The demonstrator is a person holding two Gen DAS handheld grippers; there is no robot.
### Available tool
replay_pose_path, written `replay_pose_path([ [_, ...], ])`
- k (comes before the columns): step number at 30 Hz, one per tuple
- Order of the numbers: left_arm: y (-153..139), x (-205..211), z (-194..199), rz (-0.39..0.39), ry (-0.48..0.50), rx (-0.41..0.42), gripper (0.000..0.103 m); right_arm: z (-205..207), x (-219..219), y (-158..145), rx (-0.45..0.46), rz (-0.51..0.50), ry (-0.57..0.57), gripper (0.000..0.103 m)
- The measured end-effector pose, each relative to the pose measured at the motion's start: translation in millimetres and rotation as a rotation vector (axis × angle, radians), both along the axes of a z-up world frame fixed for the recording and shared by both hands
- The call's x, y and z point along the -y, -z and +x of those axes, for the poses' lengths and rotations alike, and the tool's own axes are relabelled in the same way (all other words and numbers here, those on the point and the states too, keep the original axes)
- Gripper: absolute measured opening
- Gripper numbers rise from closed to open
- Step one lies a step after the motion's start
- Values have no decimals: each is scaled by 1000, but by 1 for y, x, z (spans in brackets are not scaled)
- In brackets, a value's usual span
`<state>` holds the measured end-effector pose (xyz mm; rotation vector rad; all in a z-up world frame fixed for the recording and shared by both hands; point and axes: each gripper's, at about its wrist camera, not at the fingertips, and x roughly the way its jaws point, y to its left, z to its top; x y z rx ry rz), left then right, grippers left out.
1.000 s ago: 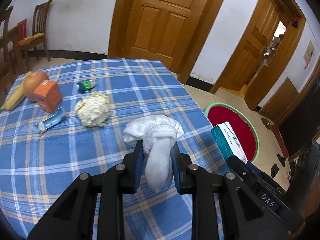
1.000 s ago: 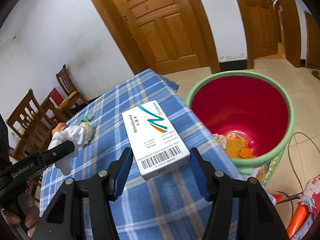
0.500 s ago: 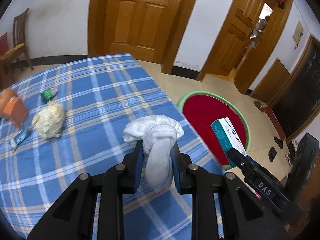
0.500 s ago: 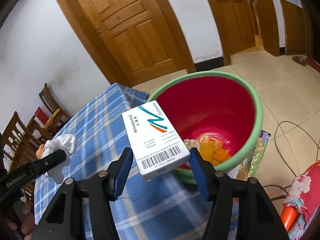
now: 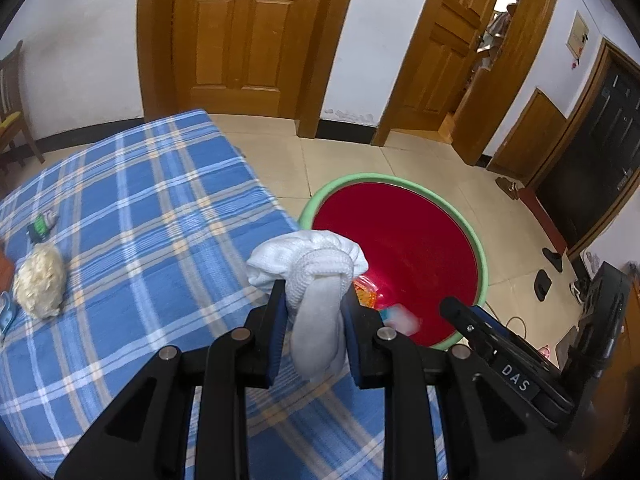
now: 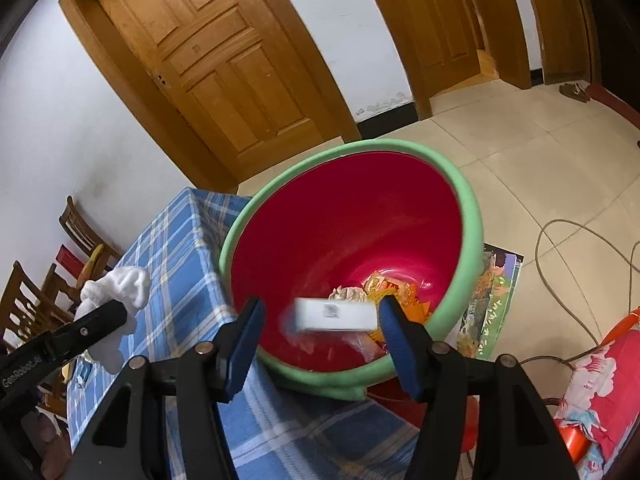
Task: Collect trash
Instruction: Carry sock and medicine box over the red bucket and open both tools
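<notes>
Right gripper (image 6: pixel 320 320) open above the red bin (image 6: pixel 468 208), white carton (image 6: pixel 336 314) falling free; left gripper (image 5: pixel 314 312) clamped on a white sock (image 5: pixel 316 280), awaiting its drop.

White sock (image 5: pixel 316 304) bunched, clamped upright; white box (image 6: pixel 335 314) blurred over red tub (image 6: pixel 466 208).

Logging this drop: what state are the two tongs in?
Left tongs: closed on the white sock.
Right tongs: open, the box falling free into the bin.
</notes>
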<state>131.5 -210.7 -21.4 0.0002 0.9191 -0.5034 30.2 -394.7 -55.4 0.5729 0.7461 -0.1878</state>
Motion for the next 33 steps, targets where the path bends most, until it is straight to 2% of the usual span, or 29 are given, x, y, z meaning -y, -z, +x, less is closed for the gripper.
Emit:
replay_pose_path([
  [11, 5, 43, 9, 8, 69, 12, 27, -9, 21, -5, 22, 23, 51, 63],
  [17, 5, 47, 11, 0, 73, 21, 53, -11, 24, -4, 21, 25, 61, 64],
  [33, 1, 14, 8, -4, -26, 16, 61, -13, 14, -13, 29, 20, 35, 69],
])
